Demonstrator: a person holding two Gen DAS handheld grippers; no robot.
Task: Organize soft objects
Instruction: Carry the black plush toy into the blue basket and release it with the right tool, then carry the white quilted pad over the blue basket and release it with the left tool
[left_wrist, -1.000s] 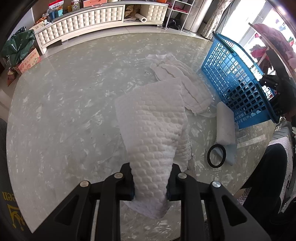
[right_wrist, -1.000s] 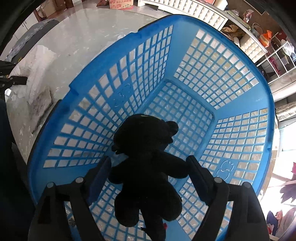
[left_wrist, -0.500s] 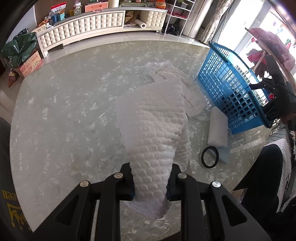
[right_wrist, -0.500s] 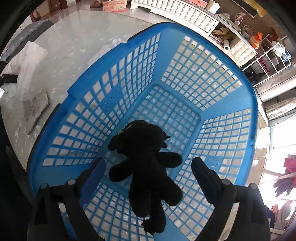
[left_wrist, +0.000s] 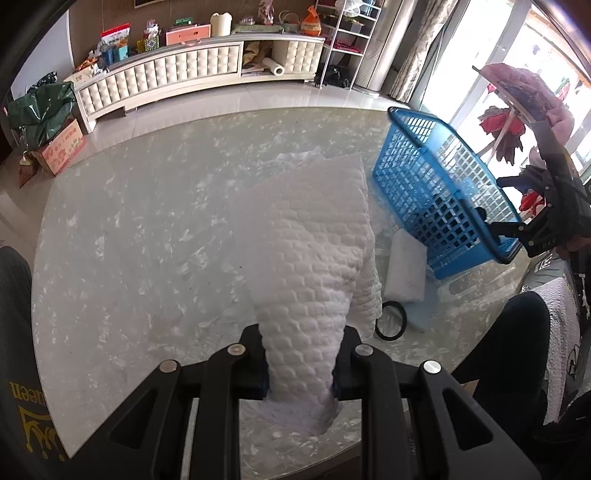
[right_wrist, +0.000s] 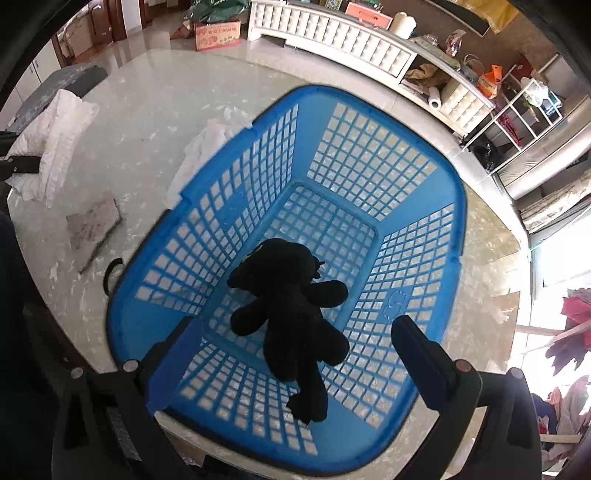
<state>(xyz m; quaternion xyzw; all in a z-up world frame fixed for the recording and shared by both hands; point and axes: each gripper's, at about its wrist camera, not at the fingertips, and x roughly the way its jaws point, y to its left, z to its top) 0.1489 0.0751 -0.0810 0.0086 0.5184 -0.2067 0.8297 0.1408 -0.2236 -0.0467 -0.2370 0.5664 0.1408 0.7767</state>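
My left gripper (left_wrist: 299, 363) is shut on a white quilted cloth (left_wrist: 310, 251) and holds it up above the marble table (left_wrist: 147, 236). The cloth also shows in the right wrist view (right_wrist: 55, 136) at the far left. A blue plastic basket (right_wrist: 369, 177) stands on the table's right side, also seen in the left wrist view (left_wrist: 436, 177). A black plush toy (right_wrist: 291, 317) lies on the basket floor. My right gripper (right_wrist: 295, 332) is open and empty above the basket's near rim, clear of the toy.
A white folded towel (left_wrist: 406, 269), a black ring (left_wrist: 391, 325) and a light blue pad (left_wrist: 424, 314) lie on the table beside the basket. More white cloth (right_wrist: 199, 155) lies against the basket's far-left side. A grey sponge-like pad (right_wrist: 92, 225) lies left of the basket.
My right gripper has opened, let go of the black plush toy and drawn up and back from the basket. My left gripper has lifted higher with the white cloth.
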